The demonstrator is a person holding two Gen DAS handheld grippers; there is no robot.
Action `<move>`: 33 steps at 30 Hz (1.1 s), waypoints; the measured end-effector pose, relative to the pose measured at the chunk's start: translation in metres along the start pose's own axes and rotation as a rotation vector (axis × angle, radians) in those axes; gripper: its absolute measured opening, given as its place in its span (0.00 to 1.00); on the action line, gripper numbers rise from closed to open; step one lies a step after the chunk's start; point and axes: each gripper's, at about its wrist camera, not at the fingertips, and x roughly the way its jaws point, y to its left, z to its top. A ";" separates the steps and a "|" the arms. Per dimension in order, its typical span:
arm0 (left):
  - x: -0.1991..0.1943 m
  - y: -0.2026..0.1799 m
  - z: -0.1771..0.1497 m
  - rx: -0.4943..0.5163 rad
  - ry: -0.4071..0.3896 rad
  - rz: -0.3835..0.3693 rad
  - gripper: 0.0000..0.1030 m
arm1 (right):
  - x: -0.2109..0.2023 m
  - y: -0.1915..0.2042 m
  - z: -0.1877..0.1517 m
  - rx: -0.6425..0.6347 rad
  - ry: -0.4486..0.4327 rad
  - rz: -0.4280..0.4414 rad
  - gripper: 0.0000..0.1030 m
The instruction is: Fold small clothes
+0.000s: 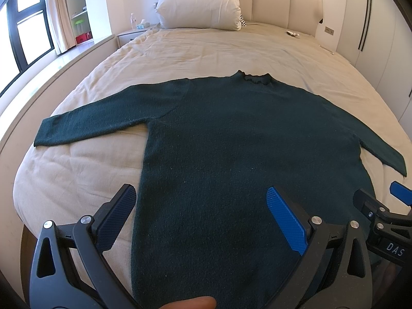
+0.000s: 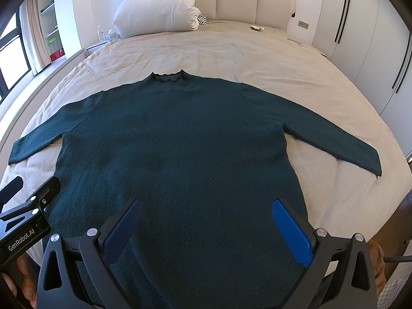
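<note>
A dark green long-sleeved sweater (image 1: 231, 134) lies flat on the bed, collar away from me, both sleeves spread out to the sides; it also fills the right wrist view (image 2: 175, 141). My left gripper (image 1: 199, 195) is open and empty, held above the sweater's lower left part. My right gripper (image 2: 206, 208) is open and empty, held above the lower right part. Each gripper shows at the edge of the other's view: the right gripper (image 1: 381, 213) and the left gripper (image 2: 28, 200).
The beige bed cover (image 1: 206, 51) stretches ahead to a white pillow (image 1: 200, 5) and padded headboard. A nightstand with a bottle (image 1: 132, 22) stands left of the bed, a window ledge runs along the left, and white wardrobes (image 2: 360, 25) stand right.
</note>
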 end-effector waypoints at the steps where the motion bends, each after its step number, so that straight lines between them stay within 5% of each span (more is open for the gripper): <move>1: 0.000 0.000 -0.001 0.000 0.000 0.000 1.00 | 0.000 0.000 0.000 0.000 0.000 -0.001 1.00; 33: 0.002 0.001 -0.003 -0.019 0.008 0.004 1.00 | 0.007 0.002 -0.003 -0.001 0.024 0.000 1.00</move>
